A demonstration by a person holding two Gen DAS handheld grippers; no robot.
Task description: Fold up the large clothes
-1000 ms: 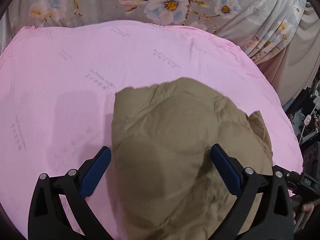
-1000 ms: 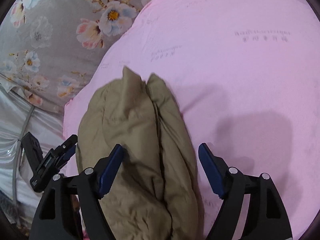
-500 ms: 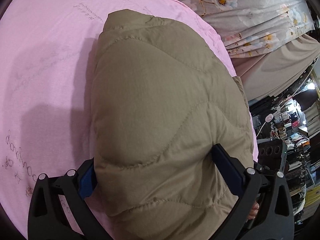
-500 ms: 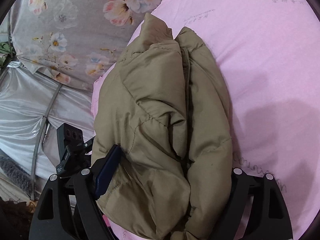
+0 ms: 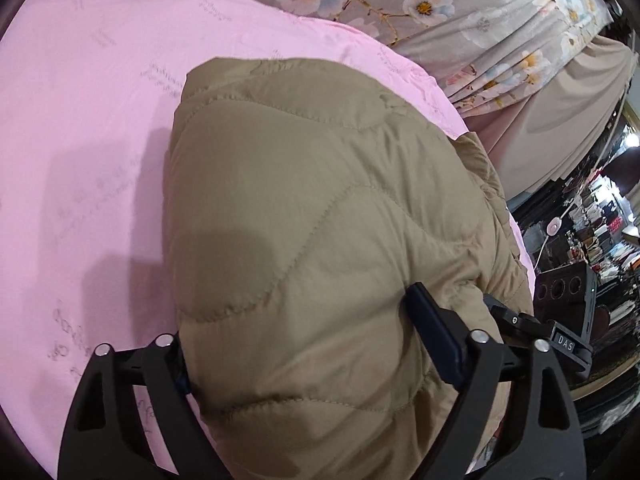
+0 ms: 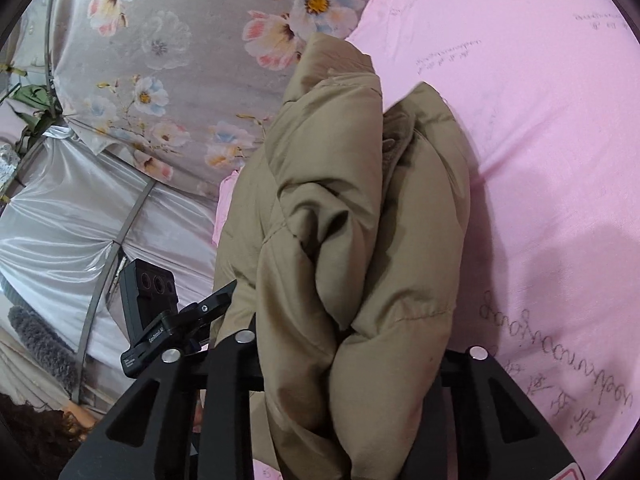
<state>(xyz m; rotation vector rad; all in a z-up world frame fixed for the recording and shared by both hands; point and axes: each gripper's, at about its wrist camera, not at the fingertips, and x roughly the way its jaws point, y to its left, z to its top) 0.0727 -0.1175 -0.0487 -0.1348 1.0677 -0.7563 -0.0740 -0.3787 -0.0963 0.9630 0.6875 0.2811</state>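
Observation:
A khaki quilted jacket (image 5: 320, 220) lies bunched on the pink bedsheet (image 5: 80, 140). My left gripper (image 5: 304, 332) straddles its puffy near end. Its jaws are closing: the right blue pad (image 5: 434, 340) digs into the fabric and the left pad is buried under it. In the right wrist view the jacket (image 6: 352, 220) stands as a folded bundle, and my right gripper (image 6: 352, 340) is closing tight on its lower part, pads hidden by cloth. Each view shows part of the other gripper beside the jacket: the right gripper's body (image 5: 564, 344) and the left gripper's camera block (image 6: 148, 292).
The pink sheet (image 6: 540, 120) spreads wide beside the jacket. A grey floral cloth (image 5: 400, 0) drapes past the bed's far edge. Silver satin fabric (image 6: 60, 220) hangs below the floral cloth (image 6: 180, 60). Cluttered dark shelves (image 5: 600, 240) stand beyond the bed.
Both grippers have pushed in onto the jacket, which now fills the space between their fingers. The right jaws have narrowed sharply and squeeze the bundle; the left jaws have narrowed a little.

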